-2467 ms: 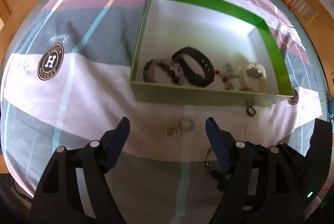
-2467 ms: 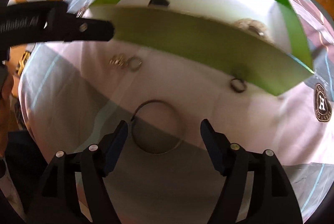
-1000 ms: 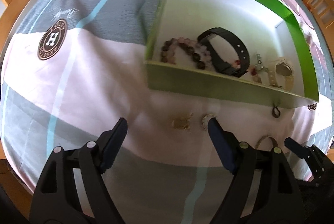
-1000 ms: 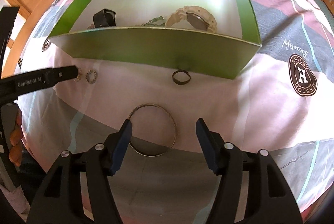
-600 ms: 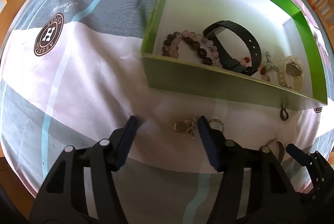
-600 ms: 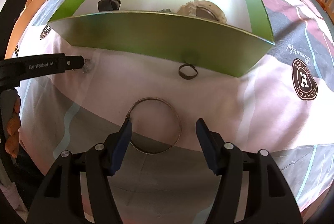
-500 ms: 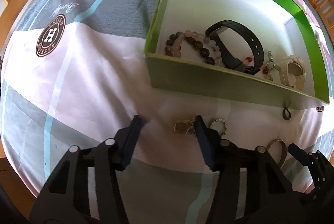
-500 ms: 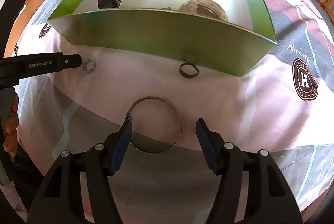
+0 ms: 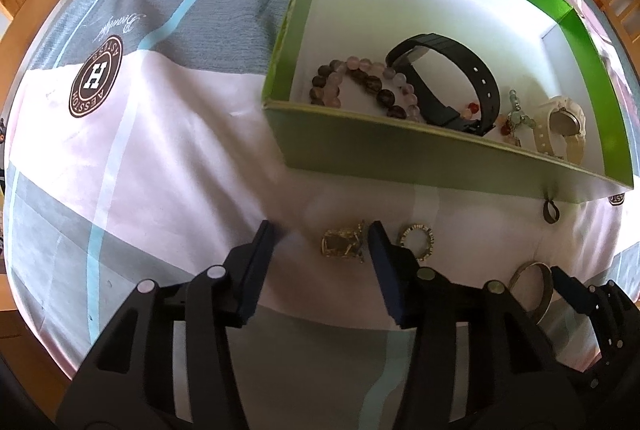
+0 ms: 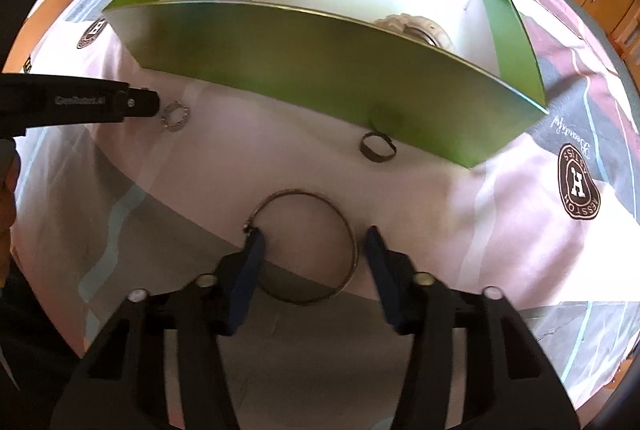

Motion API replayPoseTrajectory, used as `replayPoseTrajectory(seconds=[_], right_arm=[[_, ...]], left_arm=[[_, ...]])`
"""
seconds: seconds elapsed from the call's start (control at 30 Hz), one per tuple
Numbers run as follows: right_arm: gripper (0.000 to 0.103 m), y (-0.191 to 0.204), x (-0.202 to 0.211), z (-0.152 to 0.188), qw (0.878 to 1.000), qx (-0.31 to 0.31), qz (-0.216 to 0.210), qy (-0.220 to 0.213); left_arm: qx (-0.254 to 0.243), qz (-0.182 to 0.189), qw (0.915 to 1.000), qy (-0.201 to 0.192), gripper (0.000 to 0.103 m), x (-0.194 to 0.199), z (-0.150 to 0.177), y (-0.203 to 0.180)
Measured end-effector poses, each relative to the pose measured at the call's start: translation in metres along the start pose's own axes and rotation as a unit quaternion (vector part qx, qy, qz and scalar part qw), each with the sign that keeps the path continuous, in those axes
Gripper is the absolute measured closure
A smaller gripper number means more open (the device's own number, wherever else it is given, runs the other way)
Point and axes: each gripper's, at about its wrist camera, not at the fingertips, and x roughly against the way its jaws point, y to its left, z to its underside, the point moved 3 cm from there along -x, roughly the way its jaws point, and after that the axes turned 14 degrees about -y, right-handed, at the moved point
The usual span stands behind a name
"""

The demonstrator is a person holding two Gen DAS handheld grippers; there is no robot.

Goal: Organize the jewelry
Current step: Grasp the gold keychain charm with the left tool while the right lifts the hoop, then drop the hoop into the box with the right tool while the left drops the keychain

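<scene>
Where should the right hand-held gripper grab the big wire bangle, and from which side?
Take the bangle by its thin rim, not across the full hoop. It lies flat on the bedspread, and the right hand-held gripper is open with its fingers about as wide as the ring. Come from above, one finger inside the hoop and one outside, at the near arc, away from the green box.

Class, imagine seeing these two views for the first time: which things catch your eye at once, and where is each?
The bright green cardboard box with a white floor dominates, lying on the striped bedsheet and holding a black strap band beside a beaded bracelet. In front of it, the left gripper brackets a gold clasp piece, while the right gripper straddles a thin metal bangle.
</scene>
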Motion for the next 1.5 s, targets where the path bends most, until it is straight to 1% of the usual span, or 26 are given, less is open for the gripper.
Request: replayPoseTrajectory(seconds=[0.03,0.1,0.13,0.23,0.37,0.4,0.43,0.47,0.5,0.53,0.57,0.67,0.73,0.77,0.8,0.87,0.93,1.07,1.17,1.3,1.43,1.47,1.5], right_arm=[[0.066,0.001,0.000,0.000,1.000,0.003,0.001,0.000],[0.070,0.003,0.001,-0.001,1.000,0.005,-0.002,-0.001],[0.073,0.003,0.001,-0.001,1.000,0.004,-0.003,-0.001],[0.076,-0.003,0.002,-0.003,1.000,0.000,-0.005,-0.004],[0.076,-0.008,0.007,-0.007,1.000,-0.008,-0.013,-0.009],[0.074,-0.009,0.007,-0.007,1.000,-0.012,-0.016,-0.009],[0.062,-0.008,0.009,-0.004,1.000,-0.019,-0.019,-0.010],[0.053,-0.008,0.010,-0.004,0.999,-0.030,-0.028,-0.009],[0.037,-0.008,0.012,-0.005,0.999,-0.038,-0.037,-0.012],[0.030,-0.010,0.015,-0.005,0.998,-0.042,-0.041,-0.018],[0.030,-0.008,0.017,-0.007,0.998,-0.040,-0.041,-0.026],[0.030,0.001,0.015,-0.004,0.999,-0.007,-0.022,-0.028],[0.030,0.003,0.006,0.001,1.000,0.010,-0.005,-0.014],[0.030,0.004,0.003,0.003,1.000,0.012,-0.005,-0.008],[0.033,0.005,0.001,0.005,1.000,0.008,-0.010,-0.004],[0.044,0.007,0.001,0.007,1.000,0.008,-0.012,-0.002],[0.045,0.009,0.004,0.005,1.000,0.014,-0.011,-0.004],[0.045,0.004,0.007,0.004,1.000,-0.003,-0.022,-0.008],[0.045,0.000,0.018,-0.003,0.999,-0.015,-0.036,-0.026],[0.045,-0.007,0.035,-0.014,0.996,-0.035,-0.061,-0.053],[0.045,-0.010,0.050,-0.025,0.991,-0.050,-0.079,-0.094],[0.045,-0.017,0.061,-0.027,0.989,-0.053,-0.084,-0.111],[0.045,-0.015,0.063,-0.033,0.987,-0.056,-0.086,-0.123]], left_arm=[[-0.001,-0.001,1.0000,-0.002,0.064,0.000,0.000,-0.002],[0.002,0.002,1.0000,-0.004,0.078,0.002,-0.001,-0.004],[0.005,0.005,1.0000,-0.004,0.080,0.003,-0.001,-0.004],[0.011,0.013,0.9998,-0.006,0.082,0.010,-0.004,-0.003],[0.014,0.023,0.9996,-0.011,0.082,0.019,-0.009,-0.004],[0.015,0.024,0.9996,-0.011,0.082,0.021,-0.010,-0.004],[0.015,0.024,0.9995,-0.011,0.082,0.022,-0.011,-0.005],[0.014,0.024,0.9996,-0.010,0.082,0.022,-0.011,-0.005],[0.014,0.023,0.9996,-0.007,0.081,0.022,-0.012,-0.006],[0.013,0.022,0.9996,-0.005,0.081,0.020,-0.011,-0.006],[0.011,0.022,0.9997,-0.003,0.081,0.017,-0.011,-0.007],[0.007,0.023,0.9997,-0.002,0.081,0.017,-0.010,-0.008],[0.005,0.025,0.9997,-0.003,0.081,0.011,-0.008,-0.010],[0.005,0.025,0.9997,-0.003,0.081,0.011,-0.007,-0.011],[0.005,0.025,0.9997,-0.003,0.081,0.006,-0.006,-0.013],[0.005,0.025,0.9997,-0.004,0.081,0.007,-0.006,-0.014],[0.006,0.026,0.9996,-0.006,0.081,0.007,-0.006,-0.015],[0.009,0.035,0.9992,-0.014,0.081,0.018,-0.009,-0.014],[0.009,0.050,0.9984,-0.026,0.081,0.030,-0.013,-0.015],[0.003,0.081,0.9956,-0.048,0.081,0.050,-0.019,-0.022],[0.017,0.116,0.9905,-0.072,0.081,0.068,-0.029,-0.021],[0.021,0.124,0.9890,-0.078,0.081,0.070,-0.031,-0.022],[0.024,0.129,0.9879,-0.083,0.081,0.073,-0.032,-0.023]])
